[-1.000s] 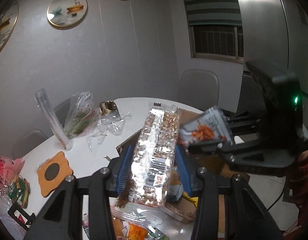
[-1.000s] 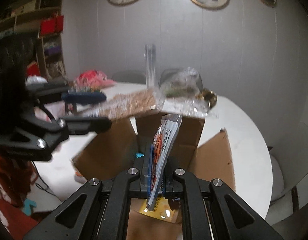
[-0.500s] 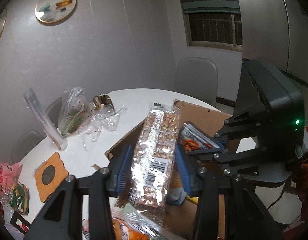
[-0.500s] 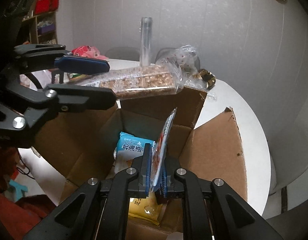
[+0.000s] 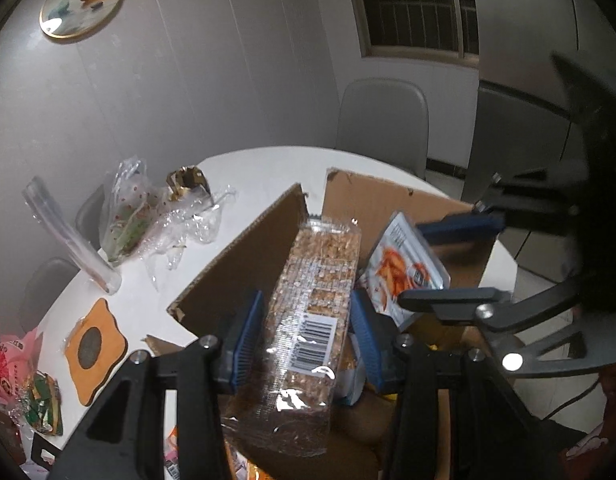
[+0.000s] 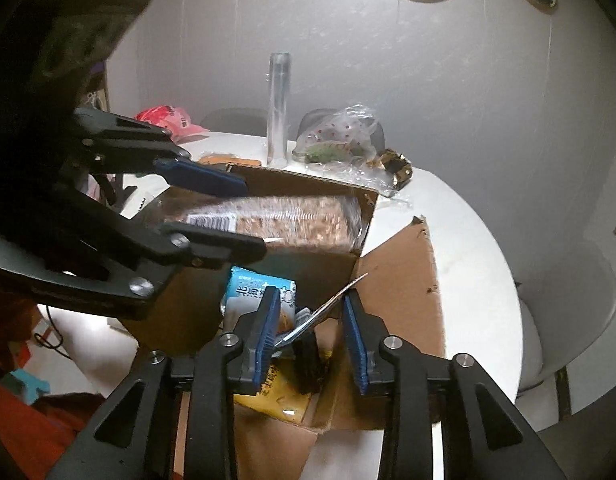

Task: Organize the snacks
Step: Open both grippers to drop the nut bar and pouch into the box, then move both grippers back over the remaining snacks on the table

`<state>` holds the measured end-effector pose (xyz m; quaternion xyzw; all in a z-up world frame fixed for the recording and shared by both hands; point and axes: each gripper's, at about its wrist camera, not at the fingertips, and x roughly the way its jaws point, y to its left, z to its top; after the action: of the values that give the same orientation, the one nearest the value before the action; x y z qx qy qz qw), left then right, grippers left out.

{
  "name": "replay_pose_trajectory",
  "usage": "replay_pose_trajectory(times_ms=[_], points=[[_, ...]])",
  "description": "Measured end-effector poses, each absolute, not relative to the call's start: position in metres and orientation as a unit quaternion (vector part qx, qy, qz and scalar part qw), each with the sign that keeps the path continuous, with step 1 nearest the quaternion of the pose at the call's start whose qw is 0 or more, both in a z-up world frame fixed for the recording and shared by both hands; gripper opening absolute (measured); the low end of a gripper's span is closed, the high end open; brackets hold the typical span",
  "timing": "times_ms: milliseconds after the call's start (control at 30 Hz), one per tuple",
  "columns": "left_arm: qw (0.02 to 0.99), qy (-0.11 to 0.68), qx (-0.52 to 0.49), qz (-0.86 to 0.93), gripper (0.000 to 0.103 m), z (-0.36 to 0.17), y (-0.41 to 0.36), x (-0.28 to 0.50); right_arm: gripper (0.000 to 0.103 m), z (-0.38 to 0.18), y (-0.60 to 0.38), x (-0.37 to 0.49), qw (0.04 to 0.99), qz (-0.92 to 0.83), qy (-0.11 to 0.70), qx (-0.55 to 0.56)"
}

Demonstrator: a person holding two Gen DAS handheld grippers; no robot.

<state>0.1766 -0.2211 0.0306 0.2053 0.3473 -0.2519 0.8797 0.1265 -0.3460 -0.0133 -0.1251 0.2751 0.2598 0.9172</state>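
Pinching clear barcoded nut-bar pack (image 5: 312, 320), left hand-held gripper (image 5: 303, 332); right hand-held gripper (image 6: 312, 332) just spread, pouch (image 6: 320, 316) loose

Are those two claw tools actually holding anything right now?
The left gripper clamps the long nut bar pack across its lower middle. The right gripper has just opened; its flat packet sits loose.

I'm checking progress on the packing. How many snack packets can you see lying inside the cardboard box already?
2: a blue packet against the left inner wall of the cardboard box and a yellow packet on its floor. Others may lie hidden beneath the grippers.
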Motion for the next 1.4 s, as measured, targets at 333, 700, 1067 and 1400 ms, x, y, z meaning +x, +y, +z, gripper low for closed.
replay_pose_trajectory(times_ms=[333, 700, 1067, 1400], points=[[0.883, 0.342, 0.207, -0.247, 0.052, 0.034, -0.224, 0.177, 0.035, -0.011, -0.350, 0.123, 0.915, 0.270, 0.275, -0.117], [0.928, 0.293, 0.140, -0.184, 0.085, 0.068, -0.160, 0.149, 0.043, 0.006, -0.337, 0.113, 0.920, 0.264, 0.255, -0.134], [0.957, 0.272, 0.063, -0.077, 0.101, 0.056, -0.038, 0.103, 0.046, 0.036, -0.275, 0.070, 0.906, 0.347, 0.203, -0.134], [0.949, 0.315, 0.014, -0.027, 0.102, 0.003, 0.044, 0.096, 0.047, -0.001, -0.154, 0.059, 0.859, 0.408, 0.257, -0.169]])
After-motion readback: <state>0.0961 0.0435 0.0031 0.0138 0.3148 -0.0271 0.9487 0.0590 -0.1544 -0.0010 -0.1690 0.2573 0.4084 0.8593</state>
